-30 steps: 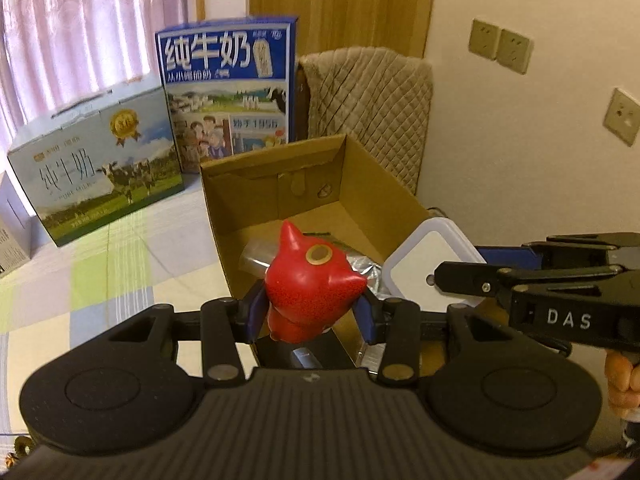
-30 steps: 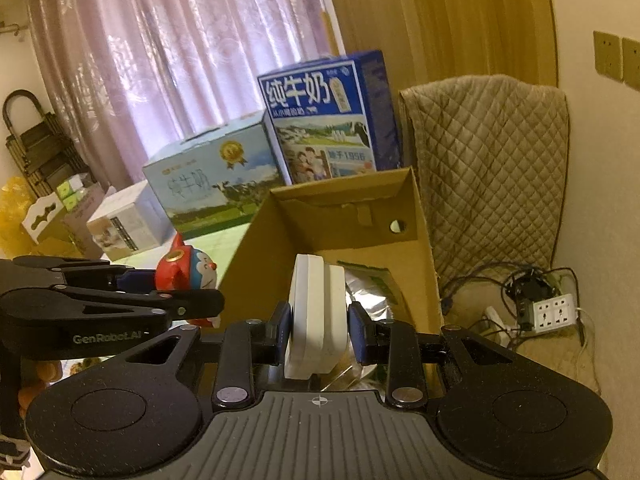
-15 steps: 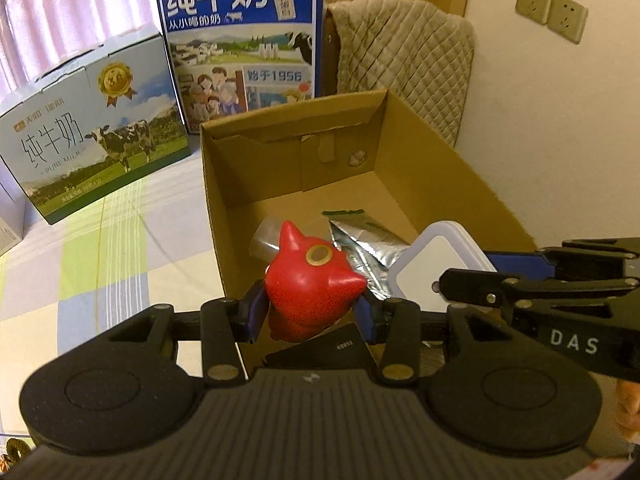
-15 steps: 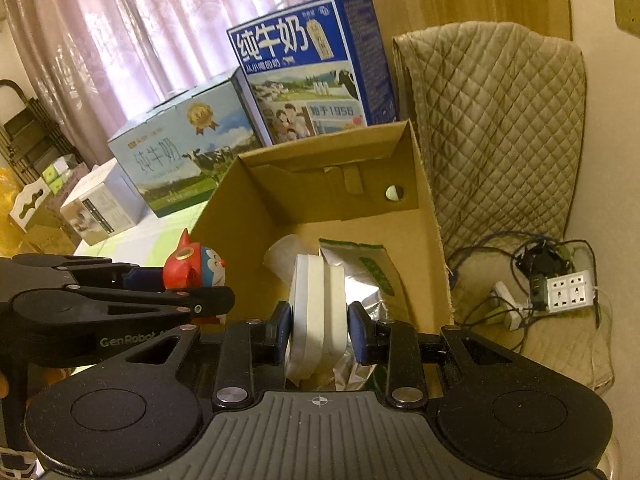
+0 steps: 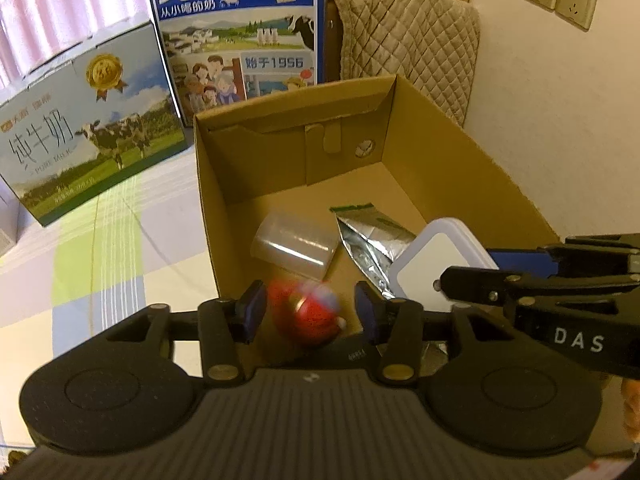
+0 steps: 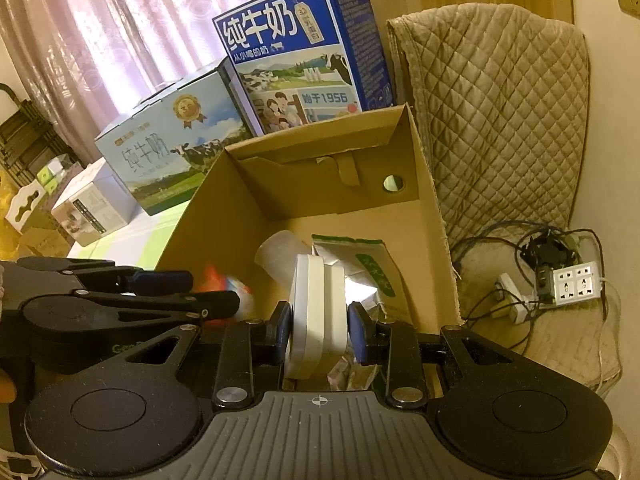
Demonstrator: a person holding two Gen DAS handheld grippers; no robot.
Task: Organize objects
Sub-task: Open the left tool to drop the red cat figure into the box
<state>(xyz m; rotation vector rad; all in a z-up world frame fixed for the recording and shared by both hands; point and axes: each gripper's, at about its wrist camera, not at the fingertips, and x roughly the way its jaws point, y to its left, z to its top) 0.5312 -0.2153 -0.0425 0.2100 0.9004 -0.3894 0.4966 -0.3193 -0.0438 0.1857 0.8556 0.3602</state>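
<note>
So the cardboard box (image 5: 460,152) already has a clear cup (image 5: 294,246) and a foil pouch (image 5: 368,236) lying in it, and we've got both tools over it. Our right gripper (image 6: 320,328) has its fingers clamped on the white container (image 6: 316,312), not dropped yet. Half a second ago our left gripper (image 5: 306,312) was squeezing the red toy (image 5: 306,312); now its fingers are spread and the toy's a blur falling into the box.

Red toy (image 5: 306,312); brown box (image 5: 460,152); white case (image 6: 316,312).

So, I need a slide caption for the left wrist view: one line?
Open left gripper releases a blurred red toy into the cardboard box.
</note>
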